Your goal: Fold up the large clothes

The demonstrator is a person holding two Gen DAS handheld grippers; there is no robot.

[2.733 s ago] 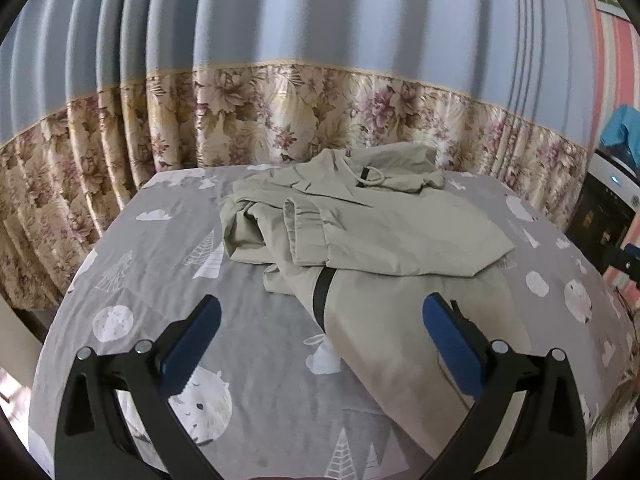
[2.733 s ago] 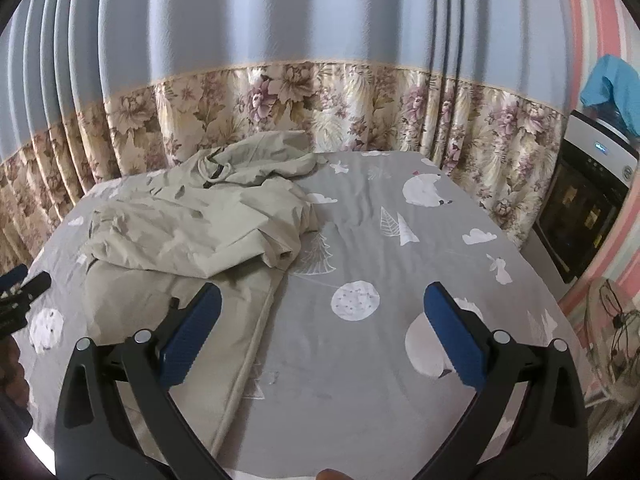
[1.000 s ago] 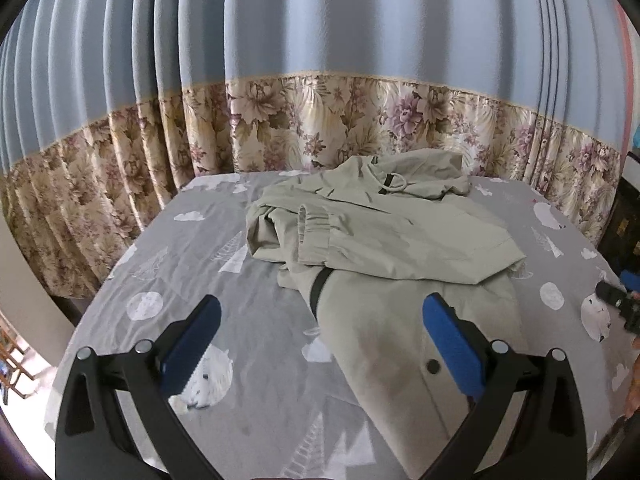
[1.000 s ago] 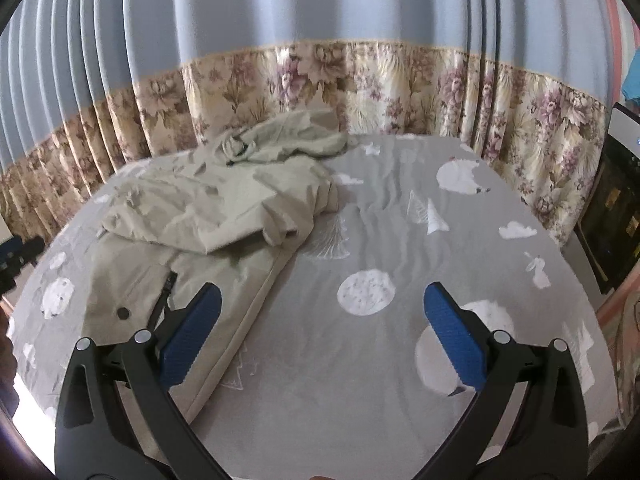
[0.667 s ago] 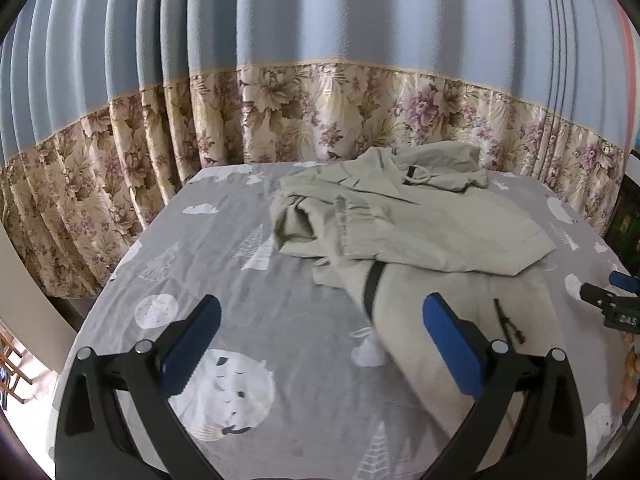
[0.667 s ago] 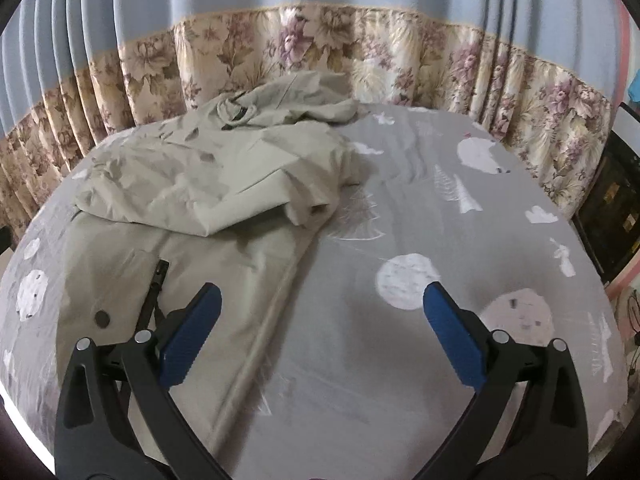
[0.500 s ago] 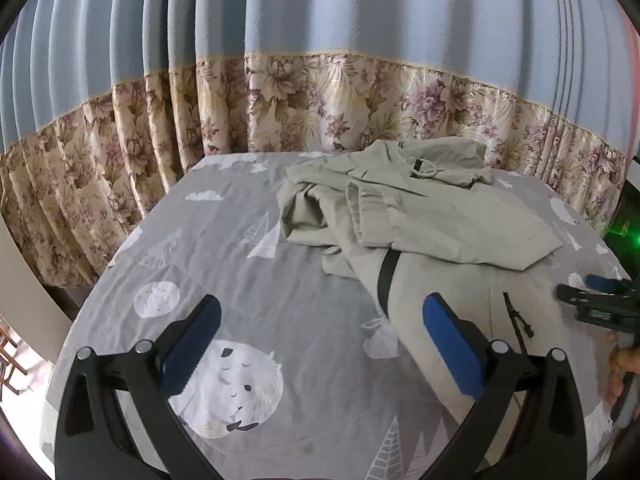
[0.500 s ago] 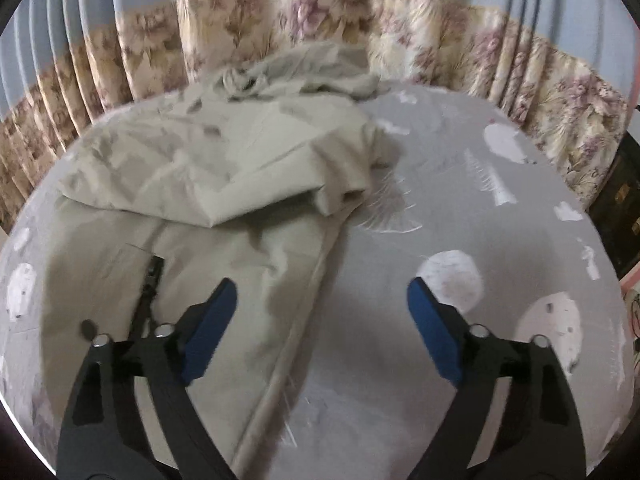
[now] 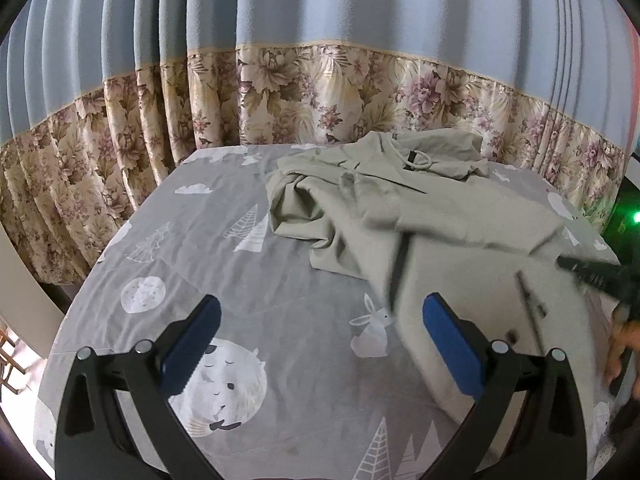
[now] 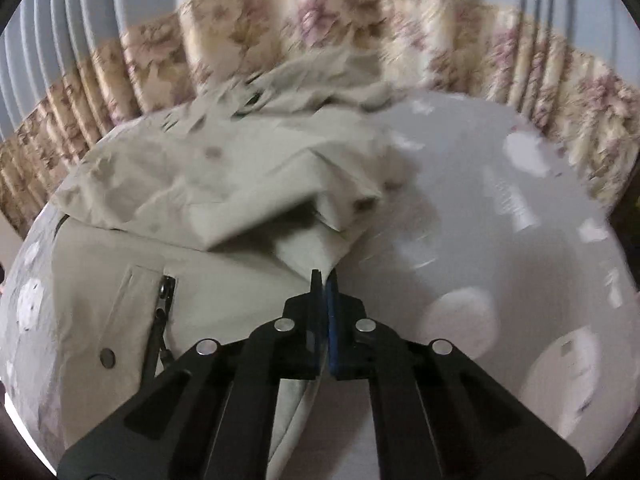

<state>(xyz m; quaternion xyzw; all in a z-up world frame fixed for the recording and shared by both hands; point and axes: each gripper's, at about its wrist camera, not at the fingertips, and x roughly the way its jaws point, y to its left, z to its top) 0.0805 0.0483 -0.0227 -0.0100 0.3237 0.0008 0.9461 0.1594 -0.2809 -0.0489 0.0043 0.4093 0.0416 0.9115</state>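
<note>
A large beige jacket [image 9: 400, 216] lies crumpled on a grey patterned bed sheet [image 9: 224, 264], its upper part bunched over the lower part. My left gripper [image 9: 320, 340] is open and empty, above bare sheet left of the jacket's lower part. My right gripper [image 10: 324, 280] is shut on the right edge of the jacket [image 10: 224, 280], which shows a zipped pocket [image 10: 162, 300] and a snap button. The right gripper also shows at the right edge of the left wrist view [image 9: 592, 276], blurred, over the jacket.
A blue curtain with a floral lower band [image 9: 320, 92] hangs behind the bed. The sheet's left side drops off at the bed edge [image 9: 72, 312]. A dark appliance with a green light [image 9: 636, 216] stands at the far right.
My right gripper has moved down and left to the jacket's right edge and shut on it. My left gripper has stayed open with little movement.
</note>
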